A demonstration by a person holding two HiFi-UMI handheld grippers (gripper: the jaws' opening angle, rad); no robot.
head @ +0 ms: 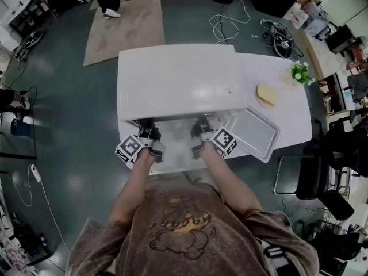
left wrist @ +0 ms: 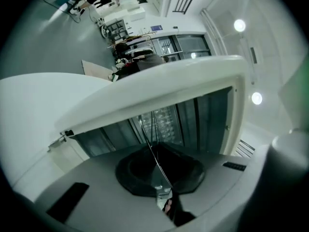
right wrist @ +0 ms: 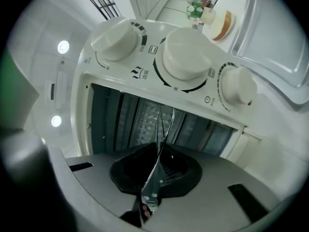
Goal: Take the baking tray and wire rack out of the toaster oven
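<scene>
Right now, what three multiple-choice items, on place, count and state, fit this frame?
1. Where is the baking tray relative to the toaster oven? A inside it; B on top of it; C on the table to its right.
2. How many knobs on the oven's front? A two; B three; C five.
3. The left hand-held gripper and right hand-held gripper are: A shut on the wire rack; B open, empty; C shut on the tray.
Key: 1 C, the head view shows it beside the oven; 2 B, the right gripper view shows three; 3 A, each gripper view shows a rack wire pinched between the jaws.
</scene>
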